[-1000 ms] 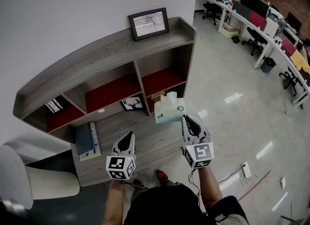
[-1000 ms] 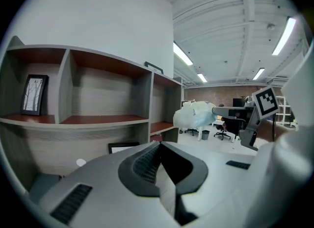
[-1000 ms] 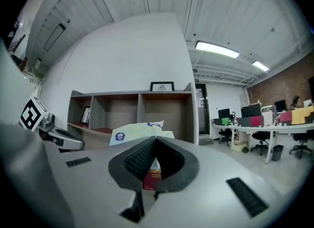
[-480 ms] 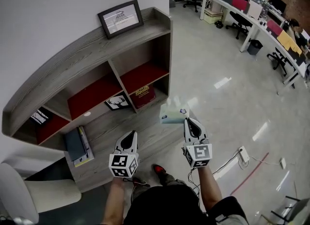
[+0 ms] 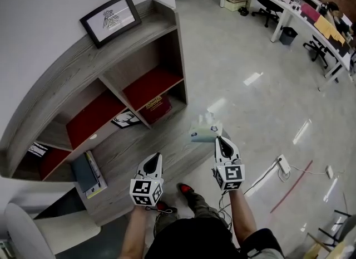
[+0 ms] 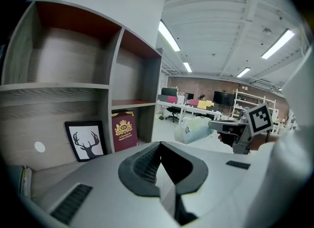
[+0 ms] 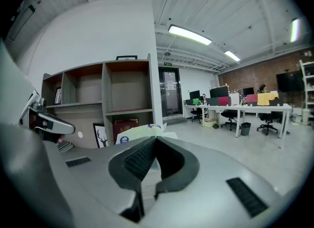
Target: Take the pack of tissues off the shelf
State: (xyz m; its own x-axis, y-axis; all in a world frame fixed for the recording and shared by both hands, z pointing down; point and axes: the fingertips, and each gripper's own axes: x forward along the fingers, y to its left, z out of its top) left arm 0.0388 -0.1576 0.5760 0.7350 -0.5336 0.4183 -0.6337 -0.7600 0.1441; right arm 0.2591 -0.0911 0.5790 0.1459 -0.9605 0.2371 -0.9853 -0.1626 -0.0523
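Observation:
The pack of tissues (image 5: 204, 132) is pale green with a blue round label. It hangs in the air just off the right end of the grey wooden shelf (image 5: 67, 79), clear of every compartment. My right gripper (image 5: 221, 140) is shut on the pack's near edge. In the right gripper view the pack (image 7: 140, 133) bulges just past the closed jaws of the right gripper (image 7: 153, 142). My left gripper (image 5: 155, 157) is shut and holds nothing, over the shelf's low front ledge. The left gripper view shows the pack (image 6: 194, 129) off to its right.
A framed picture (image 5: 109, 18) stands on the shelf top. A deer picture (image 5: 126, 120) and a maroon book (image 5: 154, 106) lean in the lower compartments, with books (image 5: 89, 170) on the ledge. Office desks and chairs (image 5: 289, 7) lie far right; a power strip (image 5: 283, 165) is on the floor.
Both grippers have dropped lower and drawn back from the shelf. The tissue pack has come along in the right gripper, from in front of the lower right compartment to beyond the shelf's end.

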